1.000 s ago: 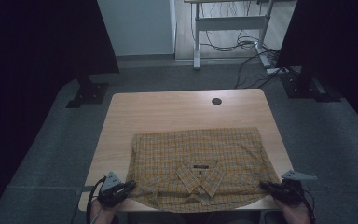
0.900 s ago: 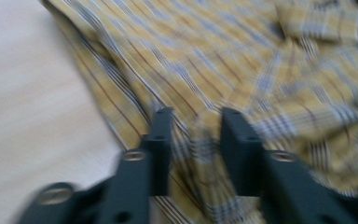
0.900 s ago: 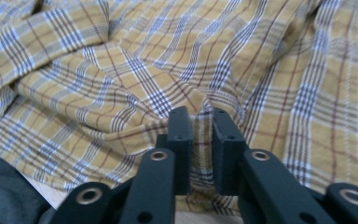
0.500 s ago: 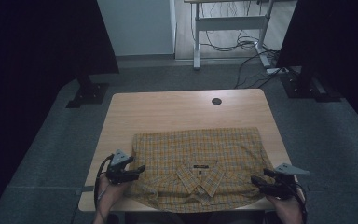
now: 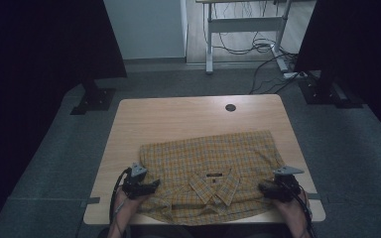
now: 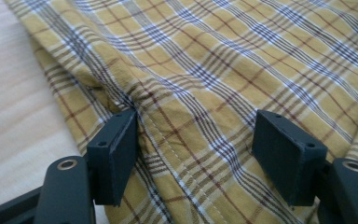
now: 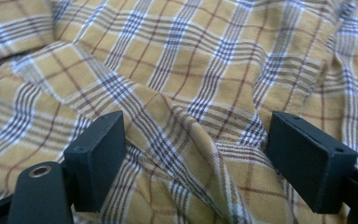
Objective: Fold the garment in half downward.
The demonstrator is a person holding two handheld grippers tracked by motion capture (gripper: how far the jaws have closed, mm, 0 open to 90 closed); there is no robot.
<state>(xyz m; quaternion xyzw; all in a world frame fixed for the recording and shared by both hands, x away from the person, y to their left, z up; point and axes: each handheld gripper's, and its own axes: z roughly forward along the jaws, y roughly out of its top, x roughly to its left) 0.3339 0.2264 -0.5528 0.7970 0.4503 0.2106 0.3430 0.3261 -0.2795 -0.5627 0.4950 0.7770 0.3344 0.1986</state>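
A yellow plaid shirt lies flat on the wooden table, with its collar toward the near edge. My left gripper rests at the shirt's left shoulder, and my right gripper at its right shoulder. In the left gripper view the left gripper is open; its jaws have just been opening, and loose cloth with a stitched seam lies between them. In the right gripper view the right gripper is open too, its jaws just opened over a rumpled fold, with the pads off it.
Bare tabletop shows beside the shirt's left edge. A round cable hole sits near the table's far edge. Black stands flank the table. A desk frame with floor cables is behind it.
Both grippers have moved inward and away from the table's near edge, from the shirt's near corners onto its shoulders. The shirt lies much as before.
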